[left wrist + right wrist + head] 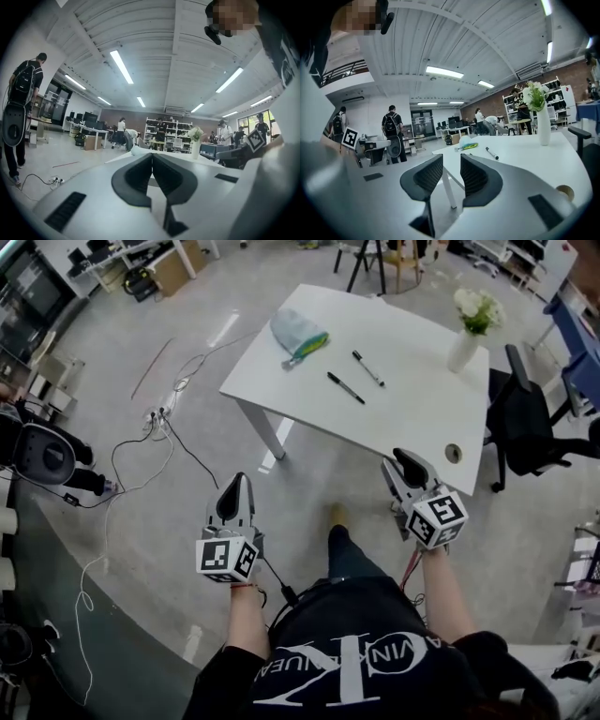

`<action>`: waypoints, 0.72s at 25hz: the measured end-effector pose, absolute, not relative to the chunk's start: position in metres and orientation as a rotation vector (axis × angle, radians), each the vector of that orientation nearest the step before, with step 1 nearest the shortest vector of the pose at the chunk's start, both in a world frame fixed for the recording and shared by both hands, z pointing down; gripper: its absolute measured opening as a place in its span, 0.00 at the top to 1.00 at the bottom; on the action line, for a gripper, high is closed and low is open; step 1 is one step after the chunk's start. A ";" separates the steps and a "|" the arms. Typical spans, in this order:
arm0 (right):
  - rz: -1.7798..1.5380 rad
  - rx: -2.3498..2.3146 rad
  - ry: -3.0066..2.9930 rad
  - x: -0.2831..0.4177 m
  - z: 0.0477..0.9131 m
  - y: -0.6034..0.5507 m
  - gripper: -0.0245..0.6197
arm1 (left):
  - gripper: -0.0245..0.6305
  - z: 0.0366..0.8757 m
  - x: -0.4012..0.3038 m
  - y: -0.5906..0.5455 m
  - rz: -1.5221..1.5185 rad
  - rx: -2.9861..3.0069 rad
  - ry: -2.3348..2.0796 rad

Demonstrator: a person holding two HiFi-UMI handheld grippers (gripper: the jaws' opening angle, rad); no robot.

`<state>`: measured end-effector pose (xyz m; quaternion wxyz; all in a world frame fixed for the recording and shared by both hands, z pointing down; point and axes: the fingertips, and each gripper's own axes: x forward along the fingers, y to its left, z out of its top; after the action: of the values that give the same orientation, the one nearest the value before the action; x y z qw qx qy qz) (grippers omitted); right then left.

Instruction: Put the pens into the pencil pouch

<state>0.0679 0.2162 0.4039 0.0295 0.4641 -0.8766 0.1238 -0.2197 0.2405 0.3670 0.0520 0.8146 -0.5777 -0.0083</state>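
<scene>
A light blue pencil pouch (298,334) with a green and yellow end lies near the far left corner of the white table (403,413). Two black pens (346,388) (367,368) lie apart from it toward the table's middle. Both grippers are held in the air short of the table's near edge. My left gripper (236,482) is over the floor, jaws shut and empty. My right gripper (405,460) is near the table's front edge, open with nothing between its fingers. The right gripper view shows its jaws (451,161) parted, with the pouch (466,143) and one pen (492,153) beyond.
A white vase of flowers (466,343) stands at the table's far right corner. A black office chair (525,427) sits to the right of the table. Cables and a power strip (155,416) lie on the floor at left. People stand about the room in the gripper views.
</scene>
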 end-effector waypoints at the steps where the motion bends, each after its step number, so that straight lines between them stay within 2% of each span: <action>1: 0.392 1.428 -2.697 0.068 0.407 0.209 0.79 | 0.96 0.368 -0.219 0.232 -0.021 2.479 -1.751; 18: 0.463 1.229 -2.592 0.057 0.445 0.081 0.78 | 0.96 0.381 -0.196 0.081 0.030 2.450 -1.673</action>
<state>0.0568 0.0811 0.4449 0.1176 0.4198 -0.8859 0.1582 -0.1957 0.0811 0.3813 0.0871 0.8227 -0.5617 0.0101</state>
